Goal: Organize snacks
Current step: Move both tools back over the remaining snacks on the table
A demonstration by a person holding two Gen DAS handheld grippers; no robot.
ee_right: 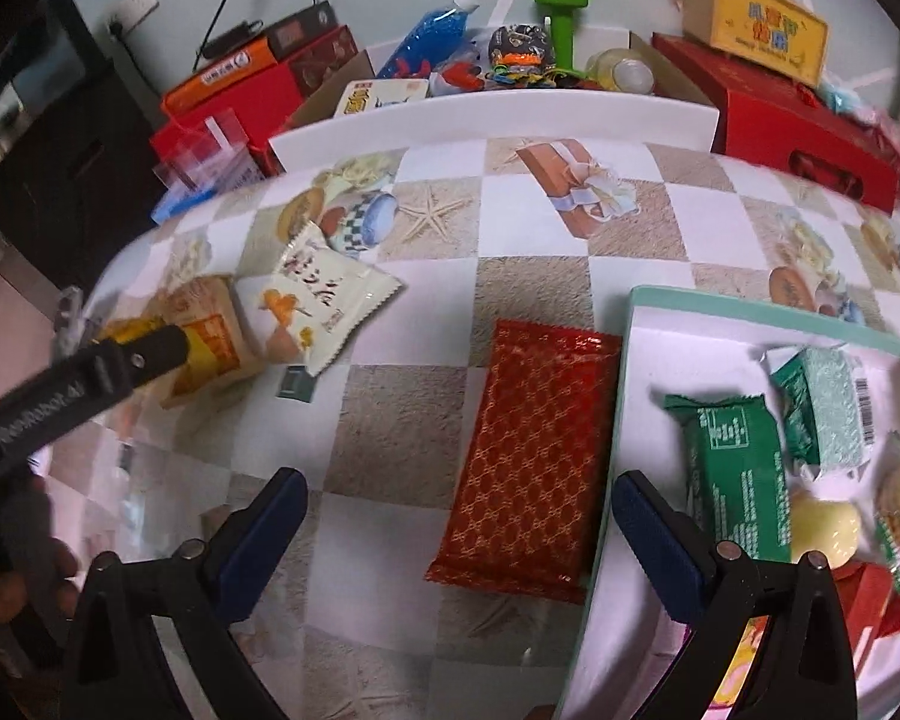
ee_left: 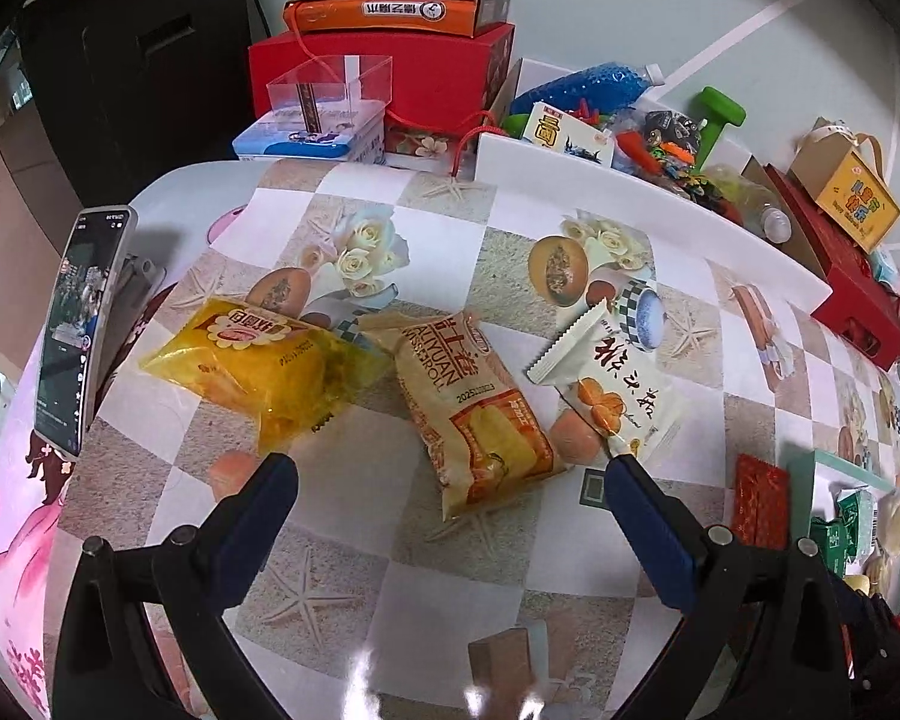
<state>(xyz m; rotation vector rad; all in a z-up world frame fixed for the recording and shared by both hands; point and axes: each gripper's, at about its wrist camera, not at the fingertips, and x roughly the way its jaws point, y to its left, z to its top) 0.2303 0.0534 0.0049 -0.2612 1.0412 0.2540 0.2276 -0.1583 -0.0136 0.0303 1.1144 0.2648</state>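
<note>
In the left wrist view my left gripper [ee_left: 450,468] is open and empty, just above the table. Its jaws straddle a tan egg-roll packet [ee_left: 474,408]. A yellow chip bag [ee_left: 252,366] lies to its left and a white snack packet [ee_left: 618,378] to its right. In the right wrist view my right gripper [ee_right: 459,495] is open and empty over a red patterned packet [ee_right: 528,462]. That packet lies against the left edge of a mint-rimmed white tray [ee_right: 720,306] that holds green packets [ee_right: 744,468] and other snacks.
A phone [ee_left: 84,324] stands on a holder at the table's left edge. Red gift boxes [ee_left: 438,78], a clear plastic box [ee_left: 330,90] and a white bin of toys [ee_left: 570,168] line the back. The left gripper's body [ee_right: 90,378] shows in the right wrist view.
</note>
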